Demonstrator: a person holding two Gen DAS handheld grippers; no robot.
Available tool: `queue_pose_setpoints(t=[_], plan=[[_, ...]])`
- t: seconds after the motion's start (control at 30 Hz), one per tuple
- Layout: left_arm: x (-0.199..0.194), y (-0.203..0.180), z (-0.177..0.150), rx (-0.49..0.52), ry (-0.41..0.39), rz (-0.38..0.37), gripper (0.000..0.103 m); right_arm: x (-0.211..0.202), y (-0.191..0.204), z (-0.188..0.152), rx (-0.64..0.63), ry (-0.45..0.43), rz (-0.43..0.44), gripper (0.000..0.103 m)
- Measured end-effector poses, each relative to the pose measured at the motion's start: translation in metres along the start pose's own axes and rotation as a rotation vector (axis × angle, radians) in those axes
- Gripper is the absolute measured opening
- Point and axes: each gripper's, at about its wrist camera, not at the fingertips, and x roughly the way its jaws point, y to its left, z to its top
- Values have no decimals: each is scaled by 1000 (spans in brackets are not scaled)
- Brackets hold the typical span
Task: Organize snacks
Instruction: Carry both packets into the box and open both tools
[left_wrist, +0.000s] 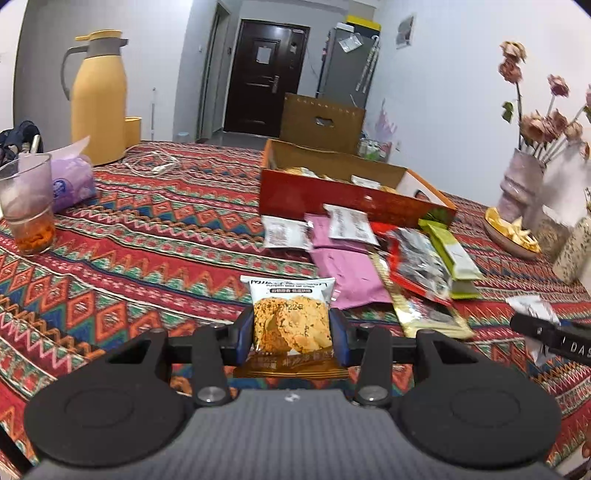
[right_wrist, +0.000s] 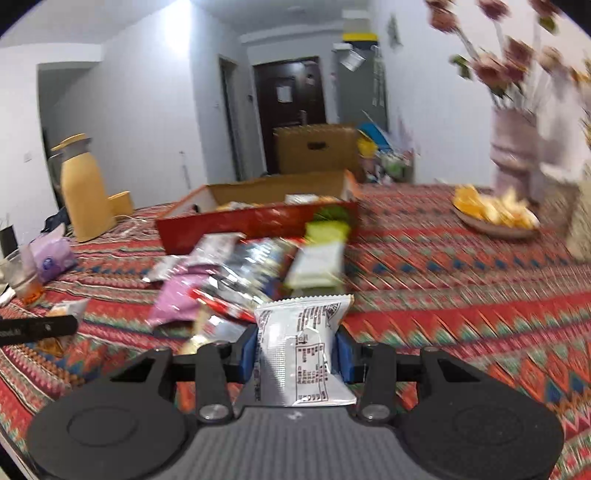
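My left gripper (left_wrist: 291, 332) is shut on an oat crisp packet (left_wrist: 290, 317) with a cookie picture, held upright above the patterned tablecloth. My right gripper (right_wrist: 297, 350) is shut on a silver-white snack packet (right_wrist: 303, 350); it also shows in the left wrist view (left_wrist: 546, 328) at the right edge. A pile of loose snack packets (left_wrist: 373, 258) lies ahead of both grippers, in front of an open red cardboard box (left_wrist: 332, 195) that holds several packets. The pile (right_wrist: 255, 266) and box (right_wrist: 258, 221) show blurred in the right wrist view.
A yellow thermos jug (left_wrist: 98, 99) stands at the back left with a glass of tea (left_wrist: 27, 206) and purple tissue pack (left_wrist: 72, 181). A plate of chips (left_wrist: 511, 232), jars and a vase of dried flowers (left_wrist: 521, 181) stand at the right.
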Motion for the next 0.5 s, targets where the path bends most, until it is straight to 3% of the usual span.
queue_pose_setpoints(t=[0.5], plan=[[12, -36, 21, 72, -9, 24, 43, 12, -39, -6, 51, -5, 50, 42]])
